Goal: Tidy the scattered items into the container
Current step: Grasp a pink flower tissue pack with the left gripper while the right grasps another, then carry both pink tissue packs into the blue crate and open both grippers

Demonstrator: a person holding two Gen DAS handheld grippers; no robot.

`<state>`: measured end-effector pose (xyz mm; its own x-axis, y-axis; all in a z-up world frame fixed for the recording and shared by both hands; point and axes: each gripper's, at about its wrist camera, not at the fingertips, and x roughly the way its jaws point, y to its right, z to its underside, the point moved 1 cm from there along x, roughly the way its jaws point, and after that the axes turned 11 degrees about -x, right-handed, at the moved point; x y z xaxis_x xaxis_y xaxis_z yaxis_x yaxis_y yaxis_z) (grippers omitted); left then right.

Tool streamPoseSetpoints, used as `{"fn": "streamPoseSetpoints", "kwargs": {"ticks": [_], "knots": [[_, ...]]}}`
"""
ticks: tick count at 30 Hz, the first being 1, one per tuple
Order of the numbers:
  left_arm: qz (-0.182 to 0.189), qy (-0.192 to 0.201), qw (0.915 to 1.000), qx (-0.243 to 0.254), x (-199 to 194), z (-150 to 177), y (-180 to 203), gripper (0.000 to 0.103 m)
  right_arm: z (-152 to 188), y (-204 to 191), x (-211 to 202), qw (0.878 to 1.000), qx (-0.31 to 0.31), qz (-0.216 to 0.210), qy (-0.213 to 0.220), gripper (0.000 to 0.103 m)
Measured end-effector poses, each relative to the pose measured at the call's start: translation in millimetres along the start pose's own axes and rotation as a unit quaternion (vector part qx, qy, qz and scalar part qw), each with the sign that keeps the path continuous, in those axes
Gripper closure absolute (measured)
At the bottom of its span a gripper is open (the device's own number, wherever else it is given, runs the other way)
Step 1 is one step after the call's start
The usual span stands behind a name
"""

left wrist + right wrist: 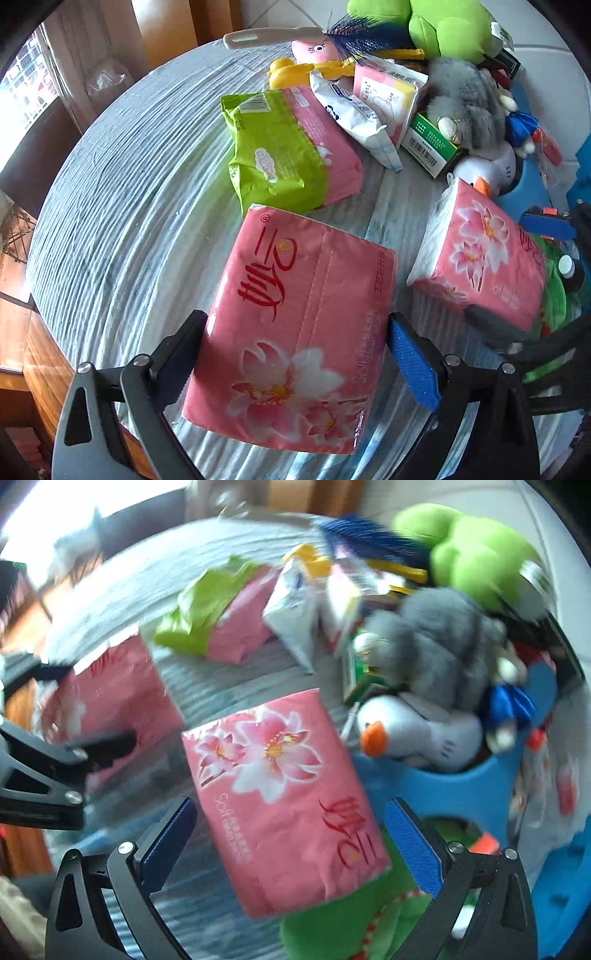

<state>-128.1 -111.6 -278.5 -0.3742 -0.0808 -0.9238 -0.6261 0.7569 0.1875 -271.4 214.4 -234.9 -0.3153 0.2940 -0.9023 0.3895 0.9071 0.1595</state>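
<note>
The left gripper [295, 354] clenches 1 pink tissue pack [295, 325] above the bench [122, 206]. The right gripper [291, 842], released, flanks another tissue pack [280, 794] beside the blue container [469, 794].

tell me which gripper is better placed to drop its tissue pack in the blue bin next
Right. The right gripper has its tissue pack beside the blue bin; the left gripper sits farther out over the table.

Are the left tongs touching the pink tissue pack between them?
Touching. The left wrist view shows the left tongs pressing both sides of the tissue pack.
</note>
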Motion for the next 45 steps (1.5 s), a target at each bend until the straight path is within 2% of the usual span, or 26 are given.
{"fn": "streamPoseSetpoints", "kwargs": {"ticks": [1,5,9,13,20,26,31,36,41,45], "knots": [[-0.002,0.001,1.0,0.0,0,-1,1,0.007,-2,-2,7,1.0,-0.01,0.007,-0.007,0.0],[-0.01,0.006,0.9999,0.011,-1,-3,2,0.007,-3,0,24,1.0,-0.004,-0.016,-0.01,0.0],[-0.012,0.018,0.9994,0.029,-10,-4,0,0.009,1,11,24,0.998,0.052,-0.027,0.005,0.008],[0.007,0.039,0.9984,0.042,-32,-10,7,0.009,9,19,2,0.992,0.115,-0.035,0.027,0.009],[0.055,0.117,0.9892,0.07,-115,-10,22,0.009,21,31,-88,0.976,0.193,0.035,0.089,0.009],[0.114,0.169,0.9736,0.102,-179,-9,24,0.009,34,30,-193,0.949,0.258,0.109,0.148,0.009],[0.166,0.197,0.9569,0.133,-228,0,44,0.009,47,20,-262,0.925,0.291,0.179,0.167,0.009],[0.211,0.216,0.9368,0.177,-269,15,86,0.009,83,14,-328,0.9,0.317,0.237,0.184,0.009],[0.244,0.237,0.9151,0.217,-306,36,137,0.009,127,24,-376,0.874,0.343,0.288,0.188,0.009],[0.265,0.244,0.904,0.231,-330,54,189,0.009,175,47,-406,0.852,0.363,0.329,0.185,0.009]]}}
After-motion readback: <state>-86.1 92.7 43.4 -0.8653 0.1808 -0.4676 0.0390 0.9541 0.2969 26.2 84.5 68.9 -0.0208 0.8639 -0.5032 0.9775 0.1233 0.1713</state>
